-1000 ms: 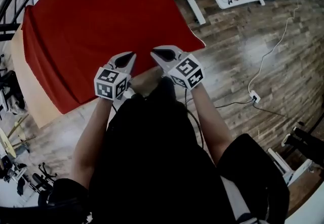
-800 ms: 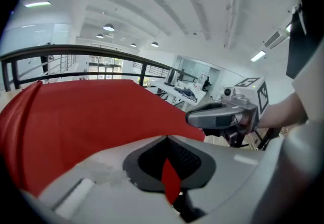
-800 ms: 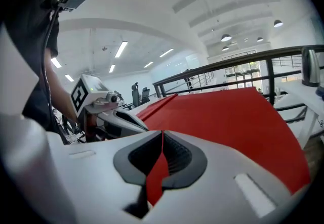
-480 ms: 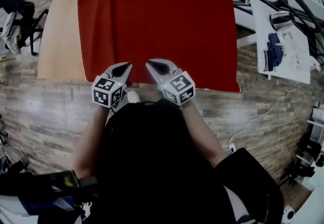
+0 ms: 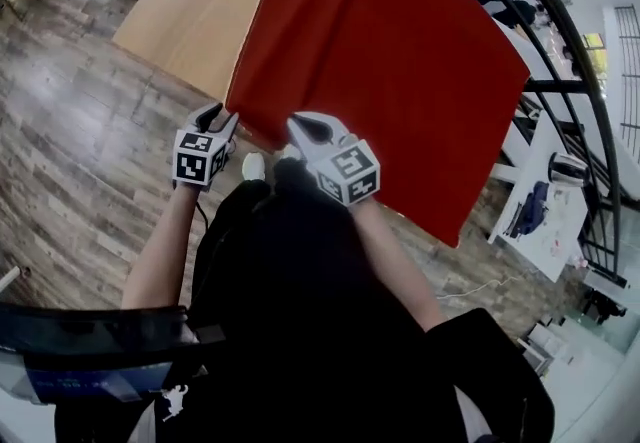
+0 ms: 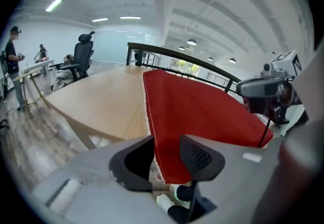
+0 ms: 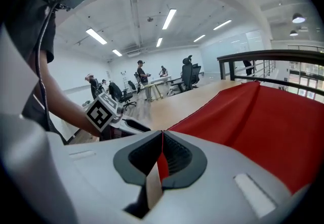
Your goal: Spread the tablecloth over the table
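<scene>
A red tablecloth [image 5: 390, 61] lies over the right part of a light wooden table [image 5: 190, 21], whose left part is bare. My right gripper [image 5: 297, 126] is shut on the cloth's near edge. The right gripper view shows a red fold pinched between the jaws of that gripper [image 7: 162, 134]. My left gripper [image 5: 215, 117] is at the cloth's near left corner. Its jaws have just been opening and now stand apart [image 6: 166, 141]. The hanging red edge [image 6: 167, 162] shows in the gap between them, and neither pad presses on it.
A black railing [image 5: 560, 61] curves behind the table's far side. At the right stands a white desk [image 5: 545, 221] with dark items on it. An office chair [image 6: 83, 56] and a standing person [image 6: 12, 56] are beyond the table's left end. Underfoot is wooden floor [image 5: 70, 161].
The view has swung round the table's corner, with both grippers carried along the cloth's near edge. The left gripper's jaws have opened; the right gripper still pinches the cloth.
</scene>
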Demonstrator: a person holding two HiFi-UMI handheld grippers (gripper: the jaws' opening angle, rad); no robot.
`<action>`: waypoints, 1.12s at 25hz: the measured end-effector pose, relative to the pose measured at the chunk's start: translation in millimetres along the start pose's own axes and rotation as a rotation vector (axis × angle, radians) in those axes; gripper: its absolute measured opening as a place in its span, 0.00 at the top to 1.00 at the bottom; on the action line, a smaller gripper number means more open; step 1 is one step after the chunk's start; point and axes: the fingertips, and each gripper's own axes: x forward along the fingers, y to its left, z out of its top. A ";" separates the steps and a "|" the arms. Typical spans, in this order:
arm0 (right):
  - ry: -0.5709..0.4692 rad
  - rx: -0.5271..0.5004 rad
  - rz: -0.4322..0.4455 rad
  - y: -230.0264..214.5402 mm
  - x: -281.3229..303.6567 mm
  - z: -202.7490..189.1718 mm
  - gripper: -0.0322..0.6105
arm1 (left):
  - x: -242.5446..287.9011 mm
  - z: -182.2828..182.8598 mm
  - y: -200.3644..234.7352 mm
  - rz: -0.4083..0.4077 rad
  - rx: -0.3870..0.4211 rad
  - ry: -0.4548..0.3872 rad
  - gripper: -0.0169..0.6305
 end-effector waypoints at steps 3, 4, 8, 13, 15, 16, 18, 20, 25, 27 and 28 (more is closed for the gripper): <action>0.081 -0.030 0.047 1.6 23.5 -18.9 0.93 | 9.4 -17.1 13.6 0.035 -0.058 0.015 0.68; 0.107 -0.046 0.062 1.5 31.3 -25.4 0.93 | 12.6 -23.2 16.1 0.045 -0.081 0.019 0.68; 0.167 -0.081 0.103 -7.0 49.6 -36.9 0.93 | 20.5 -37.6 17.4 0.066 -0.156 0.041 0.67; 0.157 -0.031 0.018 -62.1 61.3 -27.8 0.93 | 24.9 -27.6 34.3 0.042 -0.180 0.048 0.75; 0.169 -0.012 0.003 -76.4 55.4 -42.2 0.93 | 20.1 -39.3 37.1 0.052 -0.172 0.080 0.89; 0.183 -0.010 0.005 -81.4 50.0 -48.6 0.93 | 18.2 -40.8 37.0 0.065 -0.171 0.093 0.97; 0.207 -0.017 -0.002 -93.6 40.7 -54.2 0.93 | 19.9 -34.8 35.0 0.072 -0.179 0.110 0.98; 0.204 -0.007 -0.020 -104.6 36.9 -52.2 0.93 | 21.2 -28.2 34.6 0.047 -0.185 0.111 0.97; 0.159 0.043 -0.056 -112.5 37.9 -42.1 0.93 | 8.3 -8.2 40.4 -0.013 -0.179 0.055 0.68; 0.158 0.044 -0.094 -114.6 36.6 -38.1 0.93 | 12.4 8.8 33.7 -0.026 -0.094 0.050 0.71; 0.159 0.043 -0.114 -114.9 36.9 -36.1 0.93 | 18.0 15.1 28.5 -0.035 -0.044 0.061 0.73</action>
